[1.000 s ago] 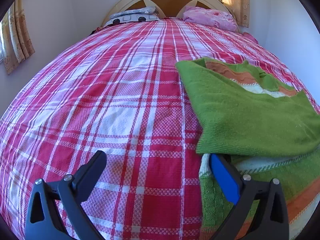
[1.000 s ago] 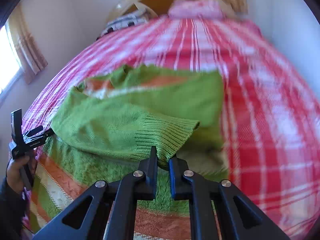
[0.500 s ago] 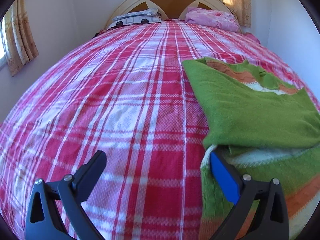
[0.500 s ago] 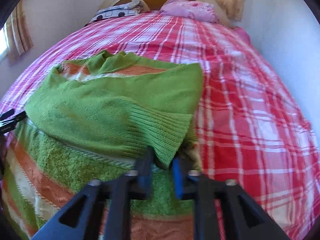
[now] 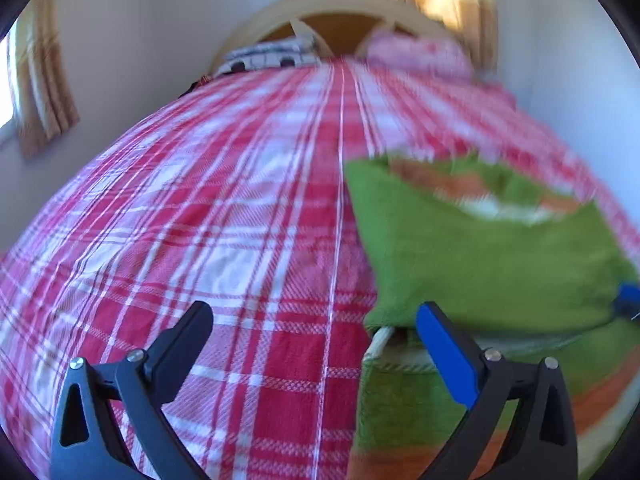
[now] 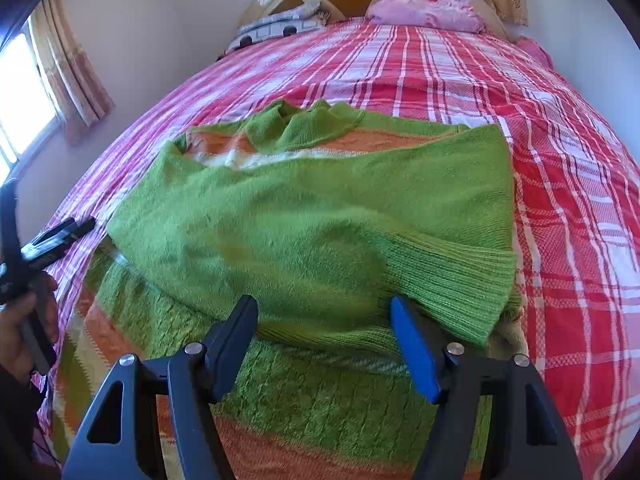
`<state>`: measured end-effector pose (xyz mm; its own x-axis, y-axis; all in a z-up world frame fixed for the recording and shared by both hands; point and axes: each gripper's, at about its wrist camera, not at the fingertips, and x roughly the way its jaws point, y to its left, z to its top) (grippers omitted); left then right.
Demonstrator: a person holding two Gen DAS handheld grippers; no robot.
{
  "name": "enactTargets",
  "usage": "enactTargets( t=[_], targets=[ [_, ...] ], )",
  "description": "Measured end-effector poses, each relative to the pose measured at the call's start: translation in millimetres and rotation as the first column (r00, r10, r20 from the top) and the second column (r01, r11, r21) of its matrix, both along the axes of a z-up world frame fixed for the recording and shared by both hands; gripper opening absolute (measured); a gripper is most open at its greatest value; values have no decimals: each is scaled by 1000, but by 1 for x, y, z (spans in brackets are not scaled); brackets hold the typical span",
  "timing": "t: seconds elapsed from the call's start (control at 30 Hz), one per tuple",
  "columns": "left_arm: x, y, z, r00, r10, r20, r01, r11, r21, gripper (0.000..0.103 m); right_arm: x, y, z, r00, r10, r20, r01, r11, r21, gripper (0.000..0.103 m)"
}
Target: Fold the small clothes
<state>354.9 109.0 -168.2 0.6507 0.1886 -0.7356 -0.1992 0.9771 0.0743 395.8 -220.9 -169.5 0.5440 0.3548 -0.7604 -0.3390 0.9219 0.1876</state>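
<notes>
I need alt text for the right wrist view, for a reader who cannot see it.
A green sweater with orange and cream stripes lies on a red plaid bedspread, one sleeve folded across its body. The right claw, jaws just opened and empty, hovers over the sleeve. At the left edge, a hand holds the left claw.

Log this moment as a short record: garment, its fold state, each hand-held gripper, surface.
garment: green sweater with orange and cream stripes
fold state: a sleeve lies folded across the body, ribbed cuff toward the right edge
right hand-held gripper: jaws have just been opening, now apart at the sleeve's near edge, pads not pressing it
left hand-held gripper: open, nothing clamped, at the sweater's left edge
surface: bed with red plaid sheet
background: pink pillow by the headboard
</notes>
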Motion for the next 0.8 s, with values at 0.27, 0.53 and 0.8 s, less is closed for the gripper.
enactTargets(
  t=[0.27, 0.53, 0.8],
  targets=[
    [6, 2, -14, 999, -8, -52, 8, 1000, -4, 103, -19, 4, -1, 1000, 6, 19, -3, 993, -114, 70],
    [0, -1, -14, 998, -27, -50, 26, 999, -23, 103, -34, 14, -8, 1000, 11, 28, -5, 984, -177, 82],
    [-16, -9, -10, 997, -63, -37, 62, 998, -26, 103, -45, 10, -4, 999, -32, 43, 39, 987, -153, 83]
  ],
)
